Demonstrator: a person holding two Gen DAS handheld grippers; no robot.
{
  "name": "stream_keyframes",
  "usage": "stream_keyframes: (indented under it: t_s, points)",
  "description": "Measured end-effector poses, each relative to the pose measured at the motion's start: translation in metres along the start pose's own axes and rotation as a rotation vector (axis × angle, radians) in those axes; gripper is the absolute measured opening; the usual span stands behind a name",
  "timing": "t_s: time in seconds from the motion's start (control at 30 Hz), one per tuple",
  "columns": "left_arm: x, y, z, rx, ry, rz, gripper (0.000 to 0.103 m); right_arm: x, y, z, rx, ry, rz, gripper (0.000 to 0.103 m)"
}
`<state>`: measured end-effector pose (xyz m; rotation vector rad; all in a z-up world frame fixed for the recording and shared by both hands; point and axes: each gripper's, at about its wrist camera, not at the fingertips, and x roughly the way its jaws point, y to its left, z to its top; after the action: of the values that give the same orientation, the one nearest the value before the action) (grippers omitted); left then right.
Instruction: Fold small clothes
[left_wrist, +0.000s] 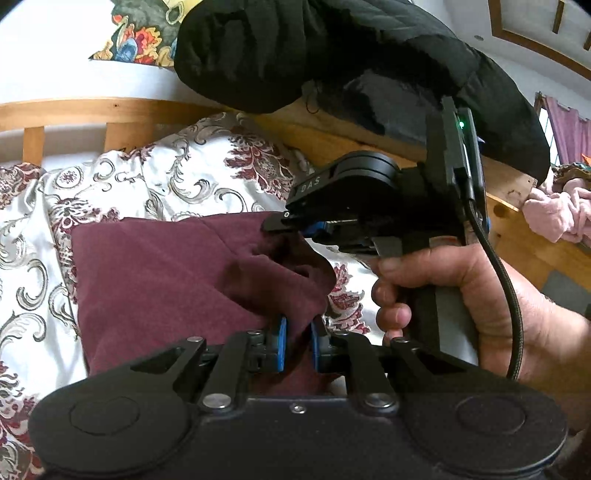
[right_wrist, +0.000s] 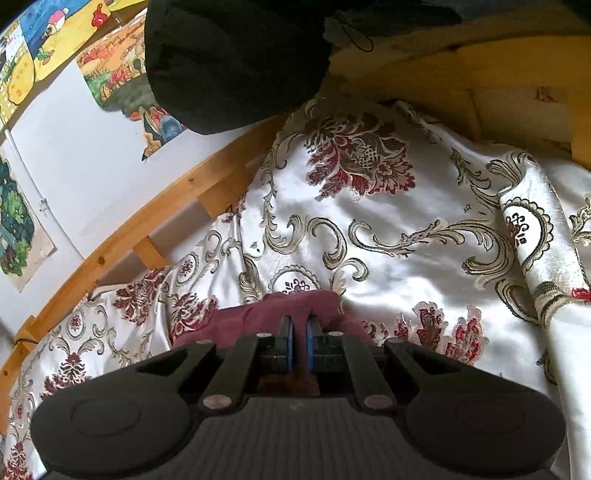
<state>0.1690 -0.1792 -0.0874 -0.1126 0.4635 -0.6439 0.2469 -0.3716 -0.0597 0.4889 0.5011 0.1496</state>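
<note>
Maroon garment (left_wrist: 166, 273): lying on the floral satin bedspread (right_wrist: 388, 229).
Left gripper (left_wrist: 297, 345): I've pinched its near edge.
Right gripper (right_wrist: 299, 345): clamped on a corner (bunched).
Risk: slippery satin may drag, skewing my fold.

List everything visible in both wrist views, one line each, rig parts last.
maroon garment: 1, dark red, lying on the bedspread, one edge pinched by both grippers
bedspread: 1, white satin with red and gold floral pattern, covering the bed
bed frame: 1, light wood, behind the bedspread along the wall
black padded jacket: 1, black, hanging above the bed
posters: several, multicoloured, on the white wall
pink cloth: 1, pink, heaped at far right
left gripper: 1, black with blue pads, shut on garment
right gripper: 1, black with blue pads, shut on garment
right hand: 1, bare, gripping the right gripper's handle
</note>
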Motion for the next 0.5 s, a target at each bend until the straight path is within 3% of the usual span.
stream_keyframes:
  t_s: [0.27,0.5]
  points:
    - [0.008,-0.002,-0.007,0.014,0.060,-0.023,0.014,0.003,0.004,-0.007,-0.060,0.077,-0.113,0.008]
    - [0.008,0.006,-0.009,-0.020,0.096,-0.047,0.021,0.008,-0.012,-0.010,0.021,0.135,-0.123,0.008]
